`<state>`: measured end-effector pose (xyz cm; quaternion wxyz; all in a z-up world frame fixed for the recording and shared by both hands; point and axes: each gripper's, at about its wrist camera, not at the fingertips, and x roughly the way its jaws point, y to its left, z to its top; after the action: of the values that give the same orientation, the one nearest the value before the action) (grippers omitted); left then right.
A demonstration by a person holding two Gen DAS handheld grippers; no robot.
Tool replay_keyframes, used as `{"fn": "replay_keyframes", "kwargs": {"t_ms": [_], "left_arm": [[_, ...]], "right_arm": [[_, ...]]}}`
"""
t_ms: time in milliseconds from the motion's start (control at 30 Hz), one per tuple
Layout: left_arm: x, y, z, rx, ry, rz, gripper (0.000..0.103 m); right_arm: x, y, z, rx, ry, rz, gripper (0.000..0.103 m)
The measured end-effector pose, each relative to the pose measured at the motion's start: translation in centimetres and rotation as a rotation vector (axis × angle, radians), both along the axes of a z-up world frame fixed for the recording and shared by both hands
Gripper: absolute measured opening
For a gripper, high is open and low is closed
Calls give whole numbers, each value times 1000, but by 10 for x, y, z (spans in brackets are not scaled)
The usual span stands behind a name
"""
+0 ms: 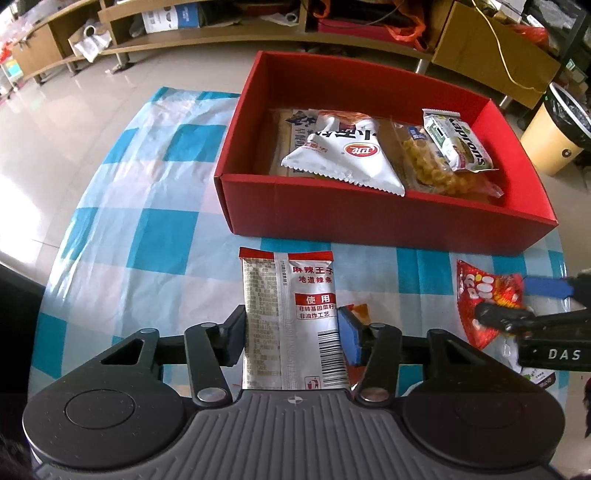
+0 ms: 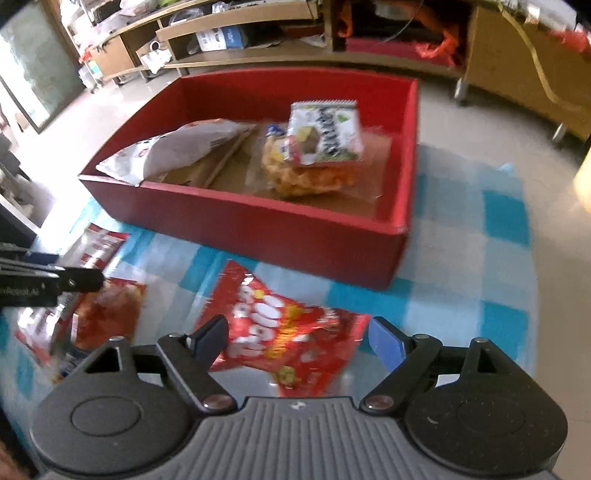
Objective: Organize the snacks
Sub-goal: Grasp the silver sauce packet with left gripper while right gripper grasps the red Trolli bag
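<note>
My left gripper is shut on a silver and red spicy-strip packet and holds it upright in front of the red box. The box holds a white chips bag, a yellow snack bag and a green-white packet. My right gripper is open around a red snack bag lying on the checked cloth; it also shows in the left wrist view. The right wrist view is blurred.
A blue and white checked cloth covers the round table. More snack packets lie at the left of the right wrist view. Wooden shelves and a bin stand beyond the table.
</note>
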<state>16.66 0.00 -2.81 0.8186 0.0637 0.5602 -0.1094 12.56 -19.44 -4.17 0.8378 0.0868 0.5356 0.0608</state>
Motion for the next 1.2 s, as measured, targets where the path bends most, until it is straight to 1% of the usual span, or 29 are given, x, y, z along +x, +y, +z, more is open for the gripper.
{"fn": "replay_keyframes", "kwargs": {"t_ms": [100, 200, 233, 300, 400, 433, 533, 600, 633, 667, 733, 800, 867, 1067, 1133, 1167, 1200], "left_arm": [[2, 1, 1, -8, 3, -4, 59], [4, 5, 2, -22, 8, 2, 59], [4, 6, 3, -24, 7, 4, 59], [4, 9, 4, -26, 4, 7, 60], [4, 13, 5, -27, 2, 16, 53], [4, 15, 5, -33, 6, 19, 53], [4, 14, 4, -36, 10, 16, 54], [5, 13, 2, -21, 7, 10, 55], [6, 12, -1, -17, 11, 8, 57], [6, 10, -3, -17, 17, 6, 59], [8, 6, -7, -11, 21, 5, 73], [9, 2, -10, 8, 13, -3, 74], [10, -2, -11, 16, 5, -7, 76], [11, -6, -13, 23, 0, -17, 77], [11, -8, -14, 24, 1, -23, 81], [11, -10, -16, 26, 4, -27, 83], [11, -12, -17, 28, 9, -30, 87]], "right_arm": [[-2, 1, 1, 90, 54, -23, 81], [-16, 5, 16, 236, 67, -13, 81], [-21, 8, 22, 260, 63, 1, 81], [-27, 17, 32, 217, 47, 26, 81], [-32, 36, 37, 45, -2, 107, 81], [-30, 38, 33, 21, 0, 124, 81], [-18, 45, 14, 7, 35, 148, 81], [-12, 50, 3, -45, 45, 168, 81], [-10, 53, -2, -61, 49, 174, 81], [-8, 54, -5, -65, 51, 176, 83], [-5, 57, -10, -68, 33, 170, 85], [-3, 61, -11, -79, 27, 162, 94], [-1, 65, -13, -80, 34, 164, 100], [-3, 73, -18, -123, 16, 136, 101], [-4, 74, -18, -134, 13, 142, 97], [-6, 74, -16, -150, 8, 146, 91], [-7, 73, -14, -150, -1, 140, 80]]}}
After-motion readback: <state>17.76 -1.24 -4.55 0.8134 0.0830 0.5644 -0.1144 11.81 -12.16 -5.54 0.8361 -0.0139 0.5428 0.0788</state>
